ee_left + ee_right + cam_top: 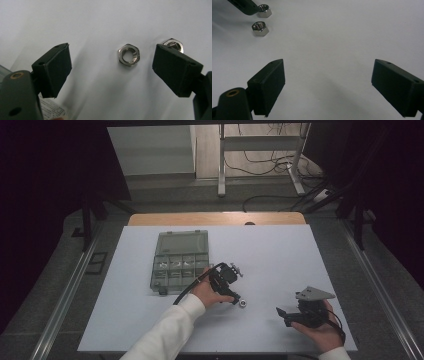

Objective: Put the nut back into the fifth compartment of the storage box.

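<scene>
Black jaws of the left gripper are hanging wide open and empty around one nut; it should be sinking straight down, then squeezing gently; the right gripper is waiting open, empty.

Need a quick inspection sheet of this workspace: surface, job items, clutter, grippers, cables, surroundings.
Surface: white tabletop with a wooden strip along the far edge, no marks seen.
Job's things: two hex nuts on the table beside the left gripper; clear compartment box, lid open, contents too small to tell.
Clutter: nothing seen.
Grippers: left gripper open, jaws astride one nut, not touching it; right gripper open over bare table, holding nothing.
Cables: black cable trails from the left gripper; loose cables on the floor beyond.
Surroundings: metal stand legs, dark curtains at both sides.
</scene>
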Demonstrator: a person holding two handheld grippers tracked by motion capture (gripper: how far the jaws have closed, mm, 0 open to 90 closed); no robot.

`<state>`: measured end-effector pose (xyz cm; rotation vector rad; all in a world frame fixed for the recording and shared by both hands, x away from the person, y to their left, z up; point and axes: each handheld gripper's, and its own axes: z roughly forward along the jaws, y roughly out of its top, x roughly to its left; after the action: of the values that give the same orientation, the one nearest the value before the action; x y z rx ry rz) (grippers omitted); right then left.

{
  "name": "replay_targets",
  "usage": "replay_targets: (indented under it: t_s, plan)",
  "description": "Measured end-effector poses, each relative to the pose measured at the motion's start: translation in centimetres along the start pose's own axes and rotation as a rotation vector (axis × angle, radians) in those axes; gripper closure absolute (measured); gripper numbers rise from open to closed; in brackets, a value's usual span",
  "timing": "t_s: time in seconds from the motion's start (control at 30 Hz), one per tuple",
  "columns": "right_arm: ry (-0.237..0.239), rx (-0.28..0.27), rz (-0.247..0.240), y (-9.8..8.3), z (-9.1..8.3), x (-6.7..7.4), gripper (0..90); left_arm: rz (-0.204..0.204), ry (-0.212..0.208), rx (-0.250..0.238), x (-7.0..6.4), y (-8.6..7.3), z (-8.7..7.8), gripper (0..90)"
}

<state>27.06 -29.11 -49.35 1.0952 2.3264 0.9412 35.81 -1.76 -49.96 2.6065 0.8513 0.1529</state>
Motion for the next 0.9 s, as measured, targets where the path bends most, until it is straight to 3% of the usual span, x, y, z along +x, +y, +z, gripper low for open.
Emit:
replay_targets:
  t_s: [0.17, 0.3, 0.5, 0.9]
  plan:
    - [0.0, 0.0, 0.0, 0.01, 0.02, 0.0, 12.0, -0.001, 0.004, 0.007, -0.18, 0.37, 0.53, 18.0]
    - [0.0, 0.001, 0.0, 0.02, -0.01, -0.02, 12.0, 0.016, 0.014, 0.016, -0.56, 0.6, 0.96, 26.2]
    - [-0.001, 0.001, 0.001, 0.0, -0.04, -0.05, 12.0, 0.021, -0.04, 0.028, -0.61, 0.7, 0.98, 43.4]
    - [-0.002, -0.005, -0.004, 0.1, -0.1, 0.05, 12.1, 0.017, -0.053, 0.06, -0.72, 1.05, 0.8, 59.4]
